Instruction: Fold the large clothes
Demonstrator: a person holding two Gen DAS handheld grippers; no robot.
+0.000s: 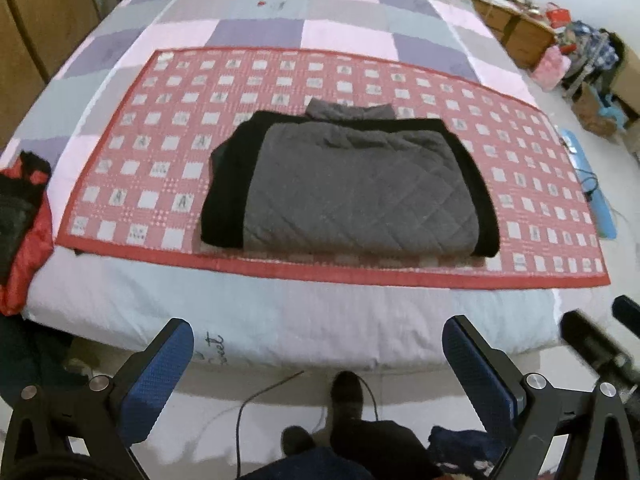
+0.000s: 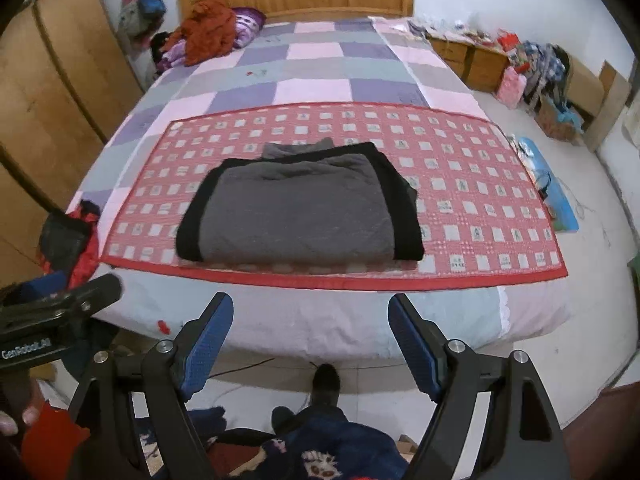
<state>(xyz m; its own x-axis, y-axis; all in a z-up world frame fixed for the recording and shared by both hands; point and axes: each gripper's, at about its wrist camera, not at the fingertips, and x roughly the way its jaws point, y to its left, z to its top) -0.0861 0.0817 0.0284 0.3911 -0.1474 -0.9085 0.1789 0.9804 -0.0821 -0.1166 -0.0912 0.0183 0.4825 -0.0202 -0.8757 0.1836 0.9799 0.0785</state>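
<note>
A grey quilted garment with black edges (image 1: 356,188) lies folded into a compact rectangle on the red checked mat (image 1: 152,168) on the bed; it also shows in the right wrist view (image 2: 296,212). My left gripper (image 1: 318,344) is open and empty, held back past the bed's near edge. My right gripper (image 2: 310,320) is open and empty too, also off the bed's near edge. The left gripper's body (image 2: 52,316) shows at the left in the right wrist view.
A red and black jacket (image 1: 20,220) lies at the bed's left corner. Clothes (image 2: 208,32) are piled by the headboard. A wardrobe (image 2: 48,100) stands left. Boxes and clutter (image 2: 532,64) sit on the floor right. My foot (image 2: 326,384) and cables are below the bed edge.
</note>
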